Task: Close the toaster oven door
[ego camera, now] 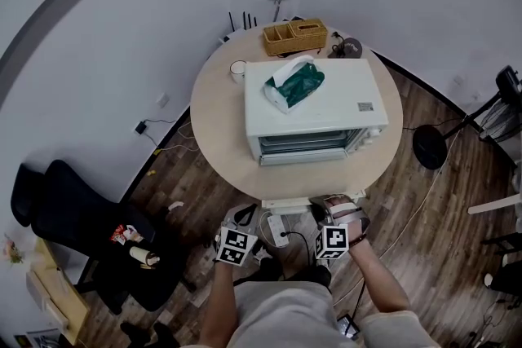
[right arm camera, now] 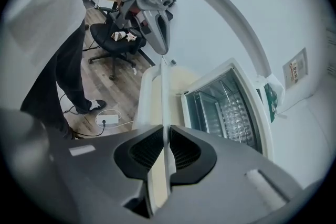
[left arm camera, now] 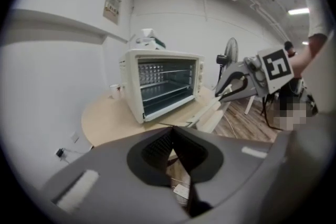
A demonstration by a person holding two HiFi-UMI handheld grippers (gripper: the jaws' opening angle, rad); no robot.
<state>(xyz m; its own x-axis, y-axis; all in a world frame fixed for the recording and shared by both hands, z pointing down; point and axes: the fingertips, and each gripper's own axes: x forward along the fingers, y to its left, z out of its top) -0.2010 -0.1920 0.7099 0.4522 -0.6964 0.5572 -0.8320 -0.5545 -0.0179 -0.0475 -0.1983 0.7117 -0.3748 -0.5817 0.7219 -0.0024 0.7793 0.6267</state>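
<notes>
— Round counter [ego camera: 216, 126] carries the toaster oven [ego camera: 314, 98], its door [ego camera: 285, 204] hanging open. Why is the right gripper [right arm camera: 165, 147] there?
— Its jaws pinch the handle [right arm camera: 164, 92], ready to lift; the left gripper [left arm camera: 176, 144] has its jaws pressed together, empty.

A round table [ego camera: 216, 122] carries a white toaster oven [ego camera: 326, 106], a wicker basket [ego camera: 295, 37] and a cup [ego camera: 238, 70].

White toaster oven [ego camera: 314, 106], white door handle [right arm camera: 163, 97]; beige round table [ego camera: 216, 134]. Green tissue pack [ego camera: 298, 85], brown plank floor [ego camera: 440, 240].
</notes>
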